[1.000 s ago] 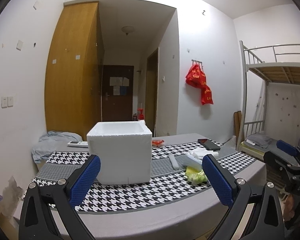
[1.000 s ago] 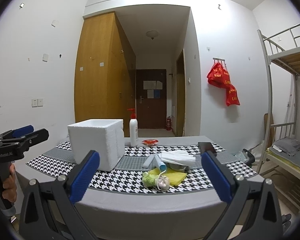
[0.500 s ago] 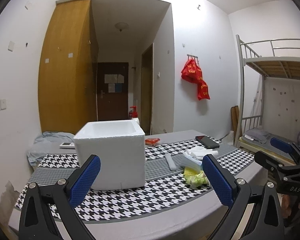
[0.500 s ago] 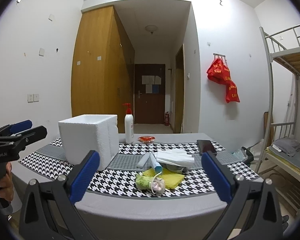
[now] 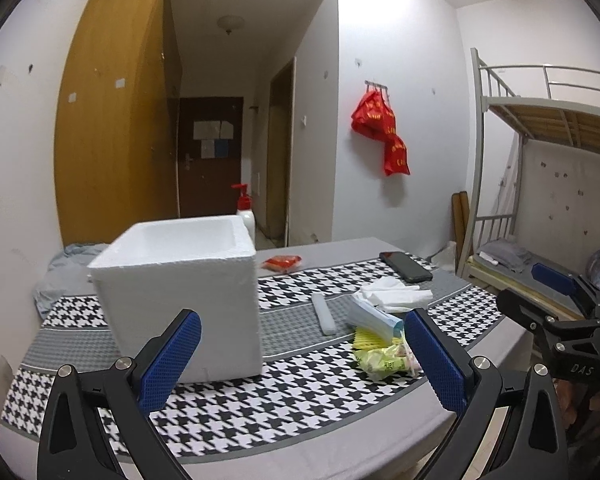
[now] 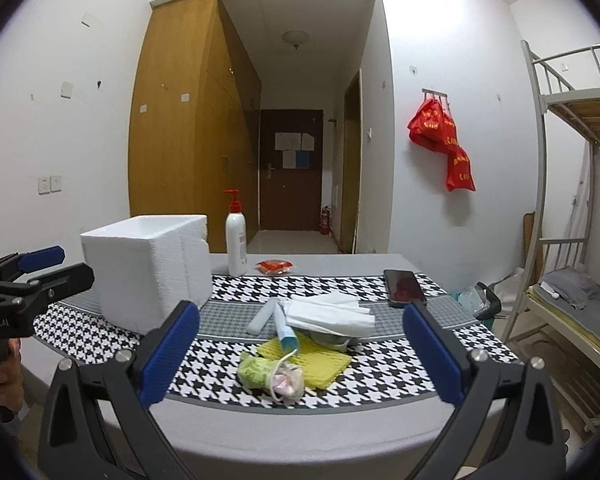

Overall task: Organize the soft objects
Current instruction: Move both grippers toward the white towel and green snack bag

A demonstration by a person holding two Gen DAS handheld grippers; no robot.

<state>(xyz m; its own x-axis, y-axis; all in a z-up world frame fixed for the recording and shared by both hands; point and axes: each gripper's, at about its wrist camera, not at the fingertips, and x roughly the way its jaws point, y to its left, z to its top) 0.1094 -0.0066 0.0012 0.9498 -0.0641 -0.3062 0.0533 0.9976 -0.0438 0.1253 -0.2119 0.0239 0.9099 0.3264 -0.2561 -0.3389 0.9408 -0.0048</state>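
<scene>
Left wrist view: left gripper (image 5: 302, 354) spread wide, nothing between the blue pads (image 5: 170, 358), hovering above the near table edge.
Right wrist view: right gripper (image 6: 300, 350) also spread wide and holding nothing, above the near edge, facing the soft pile.
Right gripper, seen from left: at the right frame edge (image 5: 556, 300), off the table side.
Left gripper, seen from right: at the left frame edge (image 6: 36, 272), held in a hand (image 6: 6, 376).
Green pouch (image 6: 260, 370): nearest soft item, on the houndstooth cloth (image 6: 228, 384), touching a pinkish mesh bag (image 6: 286, 380).
Yellow sponge cloth (image 6: 320, 362): flat, just behind the pouch.
Blue-white tube (image 6: 286, 328): lying across the yellow cloth's back edge.
White tissues (image 6: 328, 314): loose stack behind the yellow cloth, over a grey item, type unclear.
White foam strip (image 6: 262, 316): flat, just left of the tube.
Foam box (image 5: 180, 292): open top, upright, left part of the cloth, well apart from the pile; inside not readable.
Pump bottle (image 6: 236, 246): upright, behind the box.
Red packet (image 6: 274, 267): beside the bottle.
Phone (image 6: 404, 288): face up, back right.
Table (image 6: 300, 432): grey top.
</scene>
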